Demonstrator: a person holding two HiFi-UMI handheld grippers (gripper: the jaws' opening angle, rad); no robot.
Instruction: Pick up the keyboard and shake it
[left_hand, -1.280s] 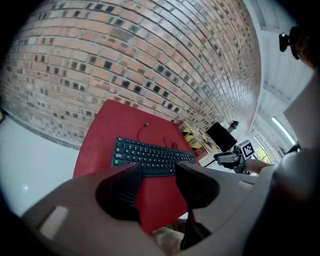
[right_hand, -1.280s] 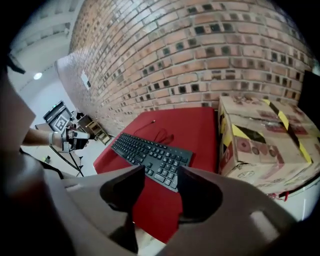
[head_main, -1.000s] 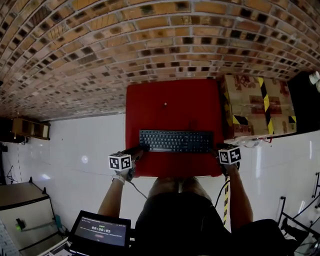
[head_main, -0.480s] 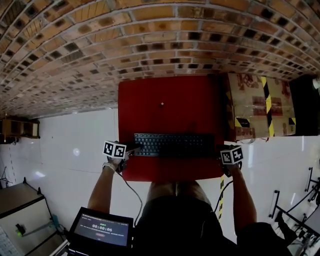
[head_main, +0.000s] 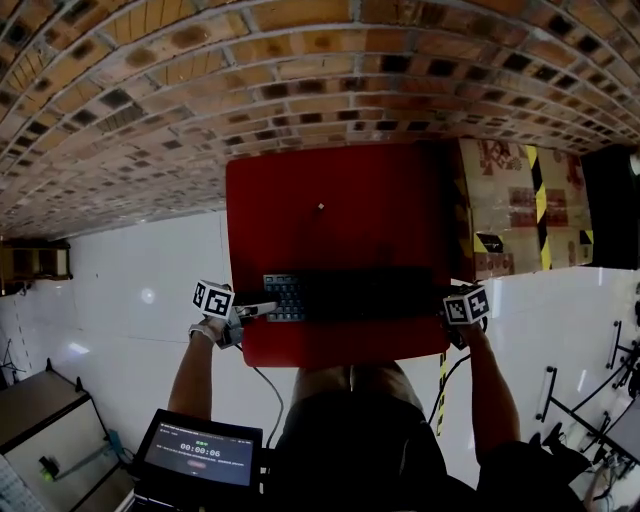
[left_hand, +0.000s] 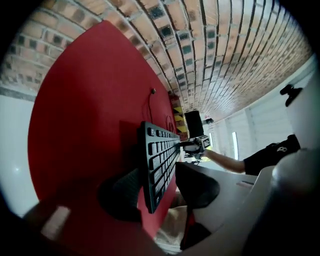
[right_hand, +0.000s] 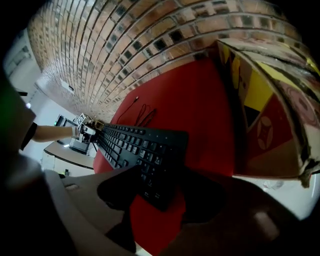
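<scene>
The black keyboard (head_main: 340, 296) hangs over the near half of the red table (head_main: 330, 200), tilted and blurred, carried by its two ends. My left gripper (head_main: 262, 308) has the left end between its jaws, which are closing on it; in the left gripper view one pad lies behind the keyboard (left_hand: 157, 165) and the other against the key side, around my left gripper (left_hand: 160, 192). My right gripper (head_main: 438, 312) grips the right end. In the right gripper view both pads of my right gripper (right_hand: 162, 195) clamp the keyboard (right_hand: 140, 150) at its corner.
A cardboard box (head_main: 520, 210) with yellow and black tape stands against the table's right edge. A brick wall (head_main: 300, 70) rises behind the table. A small pale object (head_main: 320, 207) lies mid-table. A laptop (head_main: 200, 460) sits at lower left, by the person's legs.
The keyboard has come up off the table and tipped, its keys now mostly dark and blurred in the head view. Both grippers moved slightly outward and toward the person with it.
</scene>
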